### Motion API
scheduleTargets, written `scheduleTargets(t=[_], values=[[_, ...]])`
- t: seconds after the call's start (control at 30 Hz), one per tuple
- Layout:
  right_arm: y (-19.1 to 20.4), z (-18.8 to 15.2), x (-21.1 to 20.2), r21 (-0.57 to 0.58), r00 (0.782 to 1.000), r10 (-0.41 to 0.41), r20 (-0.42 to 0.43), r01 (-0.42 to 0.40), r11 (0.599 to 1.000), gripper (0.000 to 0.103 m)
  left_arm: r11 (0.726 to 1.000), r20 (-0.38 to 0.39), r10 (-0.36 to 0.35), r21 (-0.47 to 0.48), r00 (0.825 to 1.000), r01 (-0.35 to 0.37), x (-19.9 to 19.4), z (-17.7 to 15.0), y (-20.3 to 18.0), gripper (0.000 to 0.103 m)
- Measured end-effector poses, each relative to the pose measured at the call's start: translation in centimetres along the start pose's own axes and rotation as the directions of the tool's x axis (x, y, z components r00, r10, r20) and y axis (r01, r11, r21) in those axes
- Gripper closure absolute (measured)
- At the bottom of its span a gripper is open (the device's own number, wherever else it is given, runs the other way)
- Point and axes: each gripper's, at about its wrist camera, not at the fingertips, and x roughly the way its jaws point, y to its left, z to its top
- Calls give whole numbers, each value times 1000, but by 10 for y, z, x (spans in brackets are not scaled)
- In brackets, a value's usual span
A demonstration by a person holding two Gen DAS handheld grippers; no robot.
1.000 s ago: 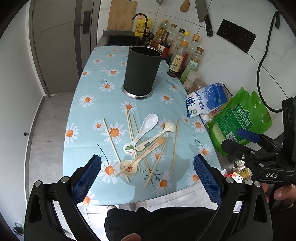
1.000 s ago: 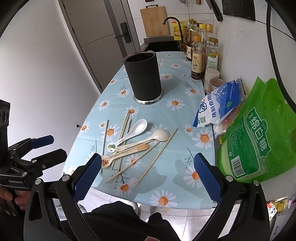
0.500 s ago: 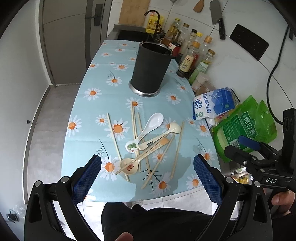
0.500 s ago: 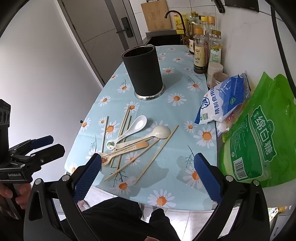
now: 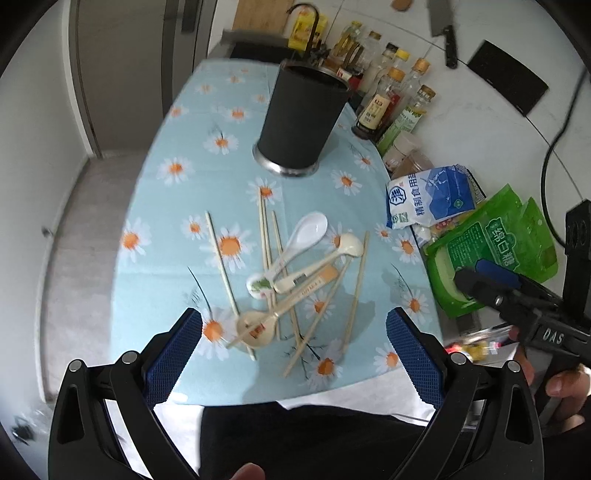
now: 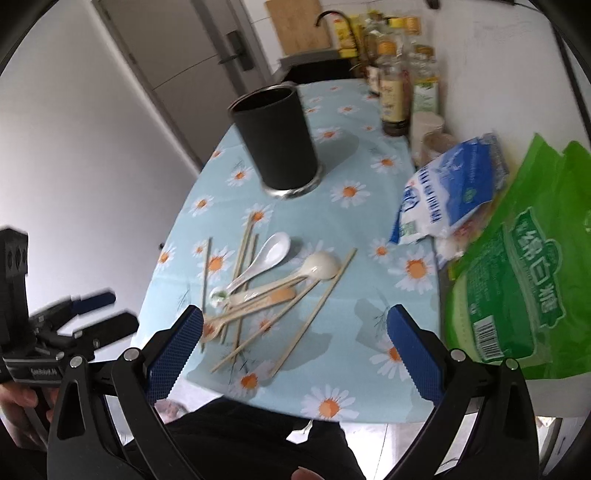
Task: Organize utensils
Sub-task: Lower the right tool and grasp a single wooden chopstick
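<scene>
A pile of utensils lies on the daisy-print tablecloth (image 5: 166, 229): a white spoon (image 5: 308, 230) (image 6: 271, 253), a cream spoon (image 5: 340, 249) (image 6: 319, 266), a tan spoon (image 5: 255, 326) and several wooden chopsticks (image 5: 356, 286) (image 6: 314, 306). A tall black utensil holder (image 5: 301, 118) (image 6: 275, 142) stands upright behind them. My left gripper (image 5: 293, 354) is open and empty above the table's near edge. My right gripper (image 6: 293, 354) is open and empty, also above the near edge; it shows in the left wrist view (image 5: 491, 280).
Sauce bottles (image 5: 384, 107) line the wall at the back right. A blue-and-white bag (image 5: 430, 197) (image 6: 447, 195) and a green bag (image 5: 495, 251) (image 6: 524, 273) lie at the table's right edge. A sink and tap (image 5: 306, 22) are behind the holder.
Both grippers have moved forward and lower toward the utensil pile, which now looks larger. Both stay open and empty. Nothing on the table has moved.
</scene>
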Motion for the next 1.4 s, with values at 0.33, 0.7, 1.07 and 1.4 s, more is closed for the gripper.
scheduleTargets(t=[0.33,0.7,1.07,1.4], values=[[-17,10,57,128,984,-48,-170,71,989,33,999,-28,-21,-44,999,20,23,19,45,7],[-32,6,142,302,894,9,-448,141,943,68,997,-36,-66,-42,997,64,32,38,72,7],[-31,22,179,331,821,-67,-567,302,894,83,990,-51,-120,-74,991,117,52,35,96,7],[-33,23,183,371,806,-104,-583,378,848,98,980,-92,-150,-148,984,135,72,28,120,7]])
